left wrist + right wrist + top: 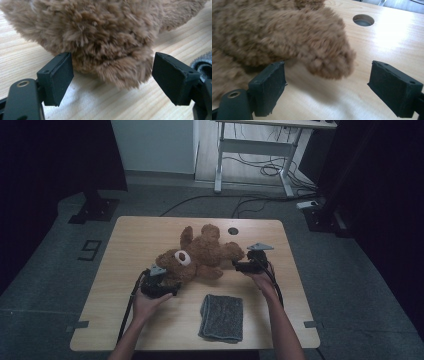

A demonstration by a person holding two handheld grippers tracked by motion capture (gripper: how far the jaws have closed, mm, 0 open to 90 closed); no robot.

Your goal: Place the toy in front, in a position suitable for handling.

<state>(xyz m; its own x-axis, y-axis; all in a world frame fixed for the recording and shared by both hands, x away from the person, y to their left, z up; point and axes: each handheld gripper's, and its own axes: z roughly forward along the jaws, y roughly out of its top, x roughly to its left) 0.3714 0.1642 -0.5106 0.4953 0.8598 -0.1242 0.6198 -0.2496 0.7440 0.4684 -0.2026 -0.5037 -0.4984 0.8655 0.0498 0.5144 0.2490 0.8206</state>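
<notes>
The teddy bear [200,256] is lain on the table [125,265] between both tools. The left gripper [112,80] is spread wide around its head, the right gripper [328,87] wide around a limb, probably so each end can be grasped together.

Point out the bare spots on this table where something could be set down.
Bare table: the far left corner beyond the teddy bear, and the near left strip beside the grey cloth. Crowded: the middle, where both grippers flank the bear.
</notes>
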